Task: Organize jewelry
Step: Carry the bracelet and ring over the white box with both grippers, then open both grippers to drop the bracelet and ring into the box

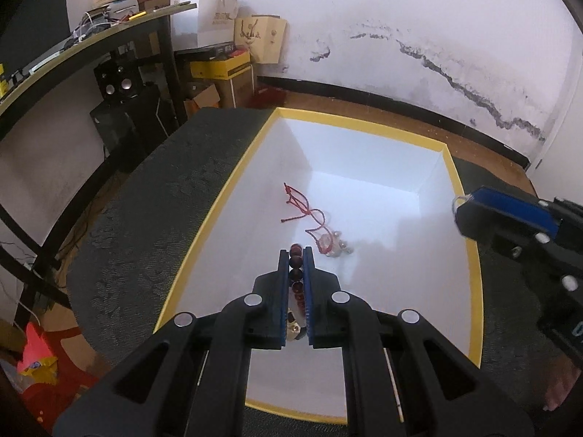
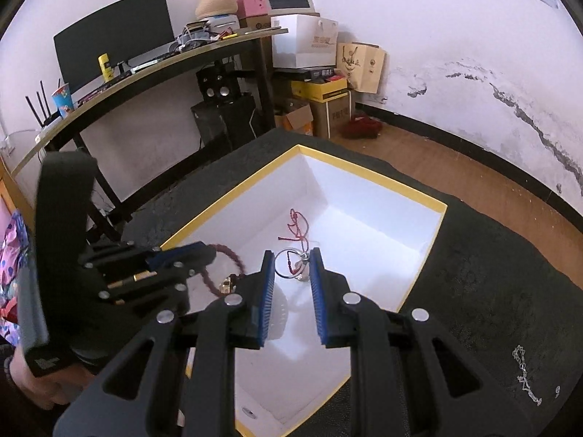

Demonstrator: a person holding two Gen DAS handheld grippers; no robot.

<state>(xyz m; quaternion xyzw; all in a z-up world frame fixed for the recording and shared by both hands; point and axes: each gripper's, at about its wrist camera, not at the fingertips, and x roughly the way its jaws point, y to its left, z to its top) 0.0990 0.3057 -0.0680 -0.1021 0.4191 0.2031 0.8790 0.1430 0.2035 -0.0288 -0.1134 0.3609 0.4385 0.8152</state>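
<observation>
The left hand-held gripper (image 1: 296, 255) is clamped on a dark red bead bracelet (image 1: 296, 273), whose beads run along the fingers toward twelve o'clock, above the white box (image 1: 233, 189) with a yellow rim. On the box floor lie a red cord (image 1: 302, 207) and silver beads (image 1: 337, 245). The right hand-held gripper (image 2: 291, 260) pinches a thin metal ring (image 2: 288, 264) upright over the box. A silver chain (image 2: 524, 375) lies on the dark table (image 2: 492, 291) at four o'clock.
</observation>
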